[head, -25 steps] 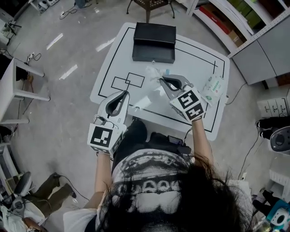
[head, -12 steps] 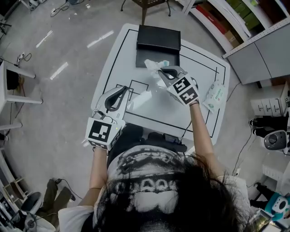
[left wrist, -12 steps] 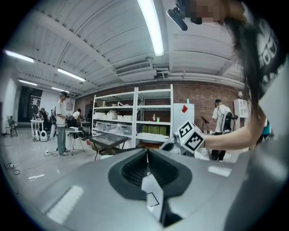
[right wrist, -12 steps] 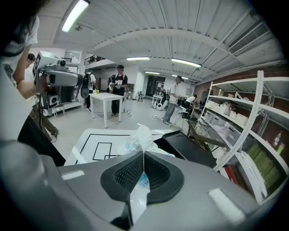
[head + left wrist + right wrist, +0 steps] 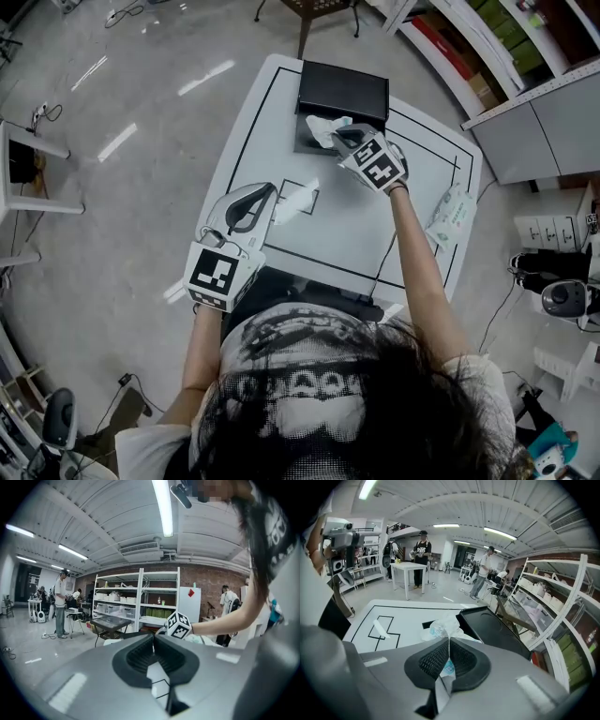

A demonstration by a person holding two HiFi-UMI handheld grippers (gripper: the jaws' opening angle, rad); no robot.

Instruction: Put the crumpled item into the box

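The crumpled item, a clear plastic wrapper (image 5: 323, 128) with blue print, hangs from my right gripper (image 5: 341, 137), which is shut on it. It is over the near edge of the black box (image 5: 342, 90) at the far end of the white table (image 5: 375, 225). In the right gripper view the wrapper (image 5: 442, 626) bulges out past the closed jaws, with the box (image 5: 492, 629) just right of it. My left gripper (image 5: 270, 189) is shut and empty above the table's near left part. In its own view the left gripper (image 5: 153, 637) faces the room.
A green-and-white tissue pack (image 5: 449, 214) lies at the table's right edge. A small white slip (image 5: 298, 199) lies by the black outlines drawn on the table. A chair (image 5: 323, 7) stands beyond the far end, shelves (image 5: 487, 47) to the right.
My right gripper has carried the wrapper away from me, from the table's middle to the black box. The left gripper has stayed near the front left.
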